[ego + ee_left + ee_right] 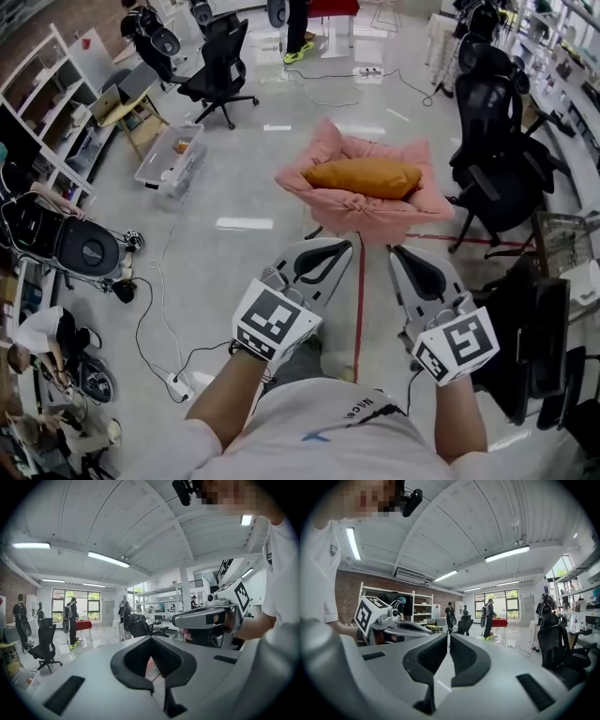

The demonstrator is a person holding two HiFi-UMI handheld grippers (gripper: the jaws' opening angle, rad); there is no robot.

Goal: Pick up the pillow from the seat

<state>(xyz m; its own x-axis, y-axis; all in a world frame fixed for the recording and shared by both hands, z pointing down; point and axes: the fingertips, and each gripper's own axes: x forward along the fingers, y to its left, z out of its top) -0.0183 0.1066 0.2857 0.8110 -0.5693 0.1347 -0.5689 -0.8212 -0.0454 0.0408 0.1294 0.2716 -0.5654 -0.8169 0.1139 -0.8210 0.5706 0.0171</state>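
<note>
1. Left gripper (343, 249) and right gripper (397, 253): jaws together, both empty, side by side just short of the seat's (323, 202) near edge.
2. Pillow (362, 176) lies mid-seat, inside the pink rim.
3. Open floor (234, 178) on the left; black chair (492, 159) near the right edge.

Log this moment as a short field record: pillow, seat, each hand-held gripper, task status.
pillow: orange-brown pillow, lying across the seat, untouched
seat: pink, fabric-draped seat, standing ahead of both grippers
left hand-held gripper: left hand-held gripper has its jaws together, holds nothing, and stops short of the seat
right hand-held gripper: right hand-held gripper has its jaws together, holds nothing, and stops short of the seat
nearby: black office chair to the right of the seat
task status: pillow not yet picked up
</note>
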